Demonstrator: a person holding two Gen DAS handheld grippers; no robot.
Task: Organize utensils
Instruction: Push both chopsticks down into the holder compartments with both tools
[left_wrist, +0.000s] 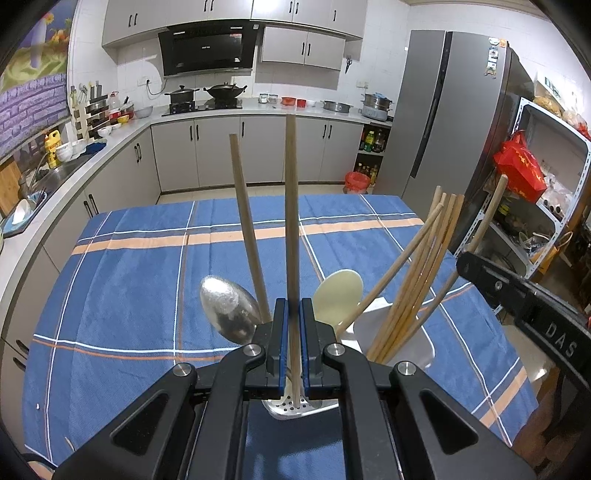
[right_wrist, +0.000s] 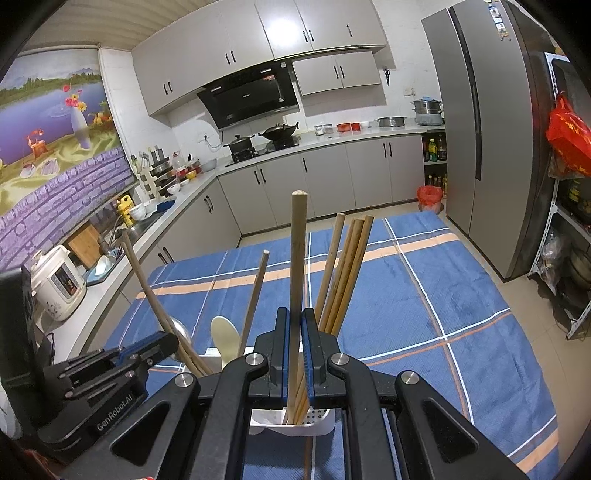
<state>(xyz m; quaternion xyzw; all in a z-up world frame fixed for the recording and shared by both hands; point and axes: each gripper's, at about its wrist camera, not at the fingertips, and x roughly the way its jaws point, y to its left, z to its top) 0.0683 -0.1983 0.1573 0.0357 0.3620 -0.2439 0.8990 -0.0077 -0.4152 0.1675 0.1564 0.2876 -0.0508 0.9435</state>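
Jaws of each gripper (left (left_wrist: 293, 317), right (right_wrist: 295, 325)) clamp one upright chopstick (left_wrist: 291, 221).

Blue tablecloth (left_wrist: 129, 295) with white-orange plaid lines; tan chopsticks (right_wrist: 347, 273), white holder (right_wrist: 325, 424)

Grey kitchen around a blue plaid table

Grey cabinets (right_wrist: 258, 33) line white-tiled walls above an L-shaped counter (left_wrist: 258, 107); a black range hood (left_wrist: 208, 48) hangs over the stove, a tall grey refrigerator (left_wrist: 443, 118) stands right, and a painted mural (right_wrist: 48, 122) covers the left wall.
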